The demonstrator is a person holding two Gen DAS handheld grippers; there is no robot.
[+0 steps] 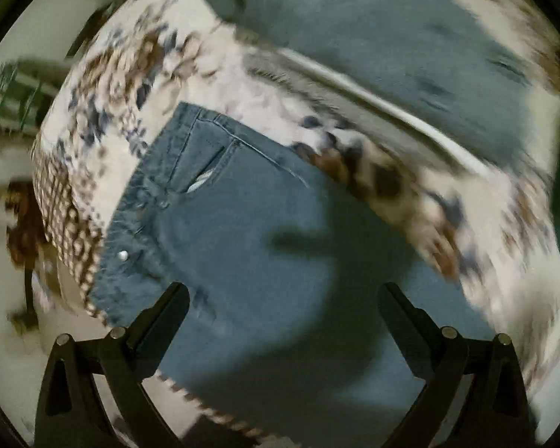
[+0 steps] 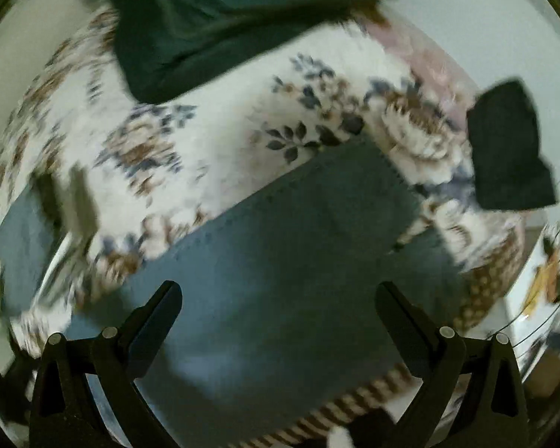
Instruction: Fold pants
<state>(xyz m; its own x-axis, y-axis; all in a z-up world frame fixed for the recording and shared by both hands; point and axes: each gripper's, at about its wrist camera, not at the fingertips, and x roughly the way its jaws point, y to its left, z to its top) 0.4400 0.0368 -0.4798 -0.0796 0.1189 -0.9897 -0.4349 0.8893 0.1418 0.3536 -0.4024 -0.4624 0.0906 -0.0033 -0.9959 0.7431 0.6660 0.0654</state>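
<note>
Left wrist view: the left tool [image 1: 282, 291] hangs with its two black fingers [image 1: 168, 310] spread wide and nothing between them, above the blue denim pants [image 1: 242, 231]. The pants lie flat on a floral bedspread [image 1: 123, 74], directly ahead of and under the fingers; the waistband with its metal button [image 1: 123, 255] sits ahead to the tool's left, and a front pocket [image 1: 205, 171] lies just beyond it. Farther ahead to the right, another blue cloth [image 1: 373, 37] lies on the bedspread, blurred. Right wrist view: the right tool [image 2: 278, 291] is likewise wide open and empty, over a plain stretch of the same pants [image 2: 280, 242], whose far edge ends ahead of the fingers. Beyond that edge spreads the bedspread [image 2: 205, 104], with a dark green cloth [image 2: 224, 18] far ahead and a black folded cloth [image 2: 507, 149] ahead to the right.
</note>
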